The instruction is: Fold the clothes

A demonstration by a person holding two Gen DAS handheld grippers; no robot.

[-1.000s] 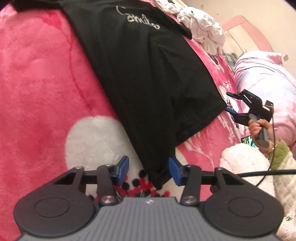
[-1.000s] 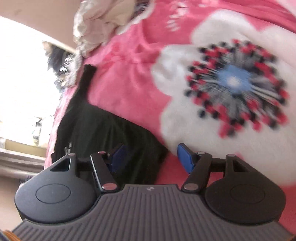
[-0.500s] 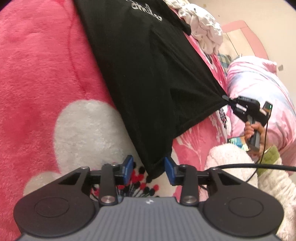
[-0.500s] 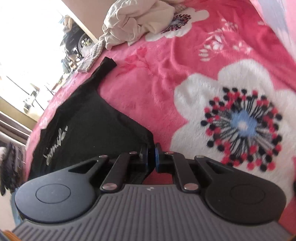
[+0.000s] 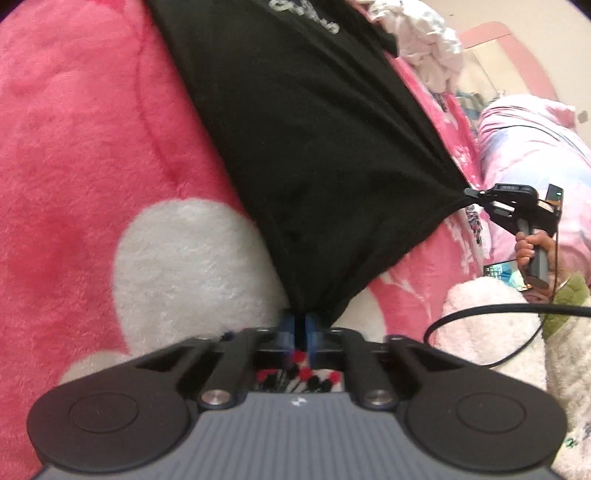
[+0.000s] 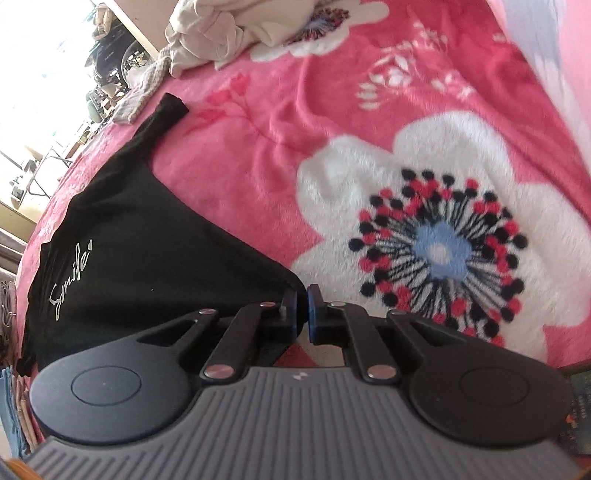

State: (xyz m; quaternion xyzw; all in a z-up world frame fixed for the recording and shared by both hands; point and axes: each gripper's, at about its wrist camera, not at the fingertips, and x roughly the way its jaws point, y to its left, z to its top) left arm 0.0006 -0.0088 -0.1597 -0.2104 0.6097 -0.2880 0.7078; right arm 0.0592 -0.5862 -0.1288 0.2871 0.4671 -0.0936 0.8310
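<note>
A: What's hidden or cut off?

B: The shirt (image 5: 314,155) top runs off my left wrist view, and its silver lettering is clipped there. In my right wrist view the word is whole and reads something like "Smile", though I can't be sure of the last letter. The exact bit of hem between each pair of pads is mostly covered by the fingers themselves. A phone-like screen (image 5: 500,271) sits half behind the right hand (image 5: 532,251).

A: Grippers?

B: Left gripper (image 5: 300,328) is clamped tight on the shirt's near bottom corner, with cloth bunched between the blue pads. Right gripper (image 6: 302,314) is likewise closed down on the other bottom corner, pinching black fabric. From the left view I see it off to the right, with the cloth pulled to a taut point at its tip.

A: Pose?

B: Both point steeply down at the blanket (image 5: 85,140). The right hand wraps the handle from below, with a green cuff at the wrist.

A: Where's the shirt?

B: Front up on the pink blanket, hem edge lifted and stretched between my two grippers.

A: Counts?

B: One black shirt, two grippers, one pale crumpled clothes heap (image 6: 218,33) at the far edge, one rolled quilt (image 5: 532,140), one cable (image 5: 491,308).
</note>
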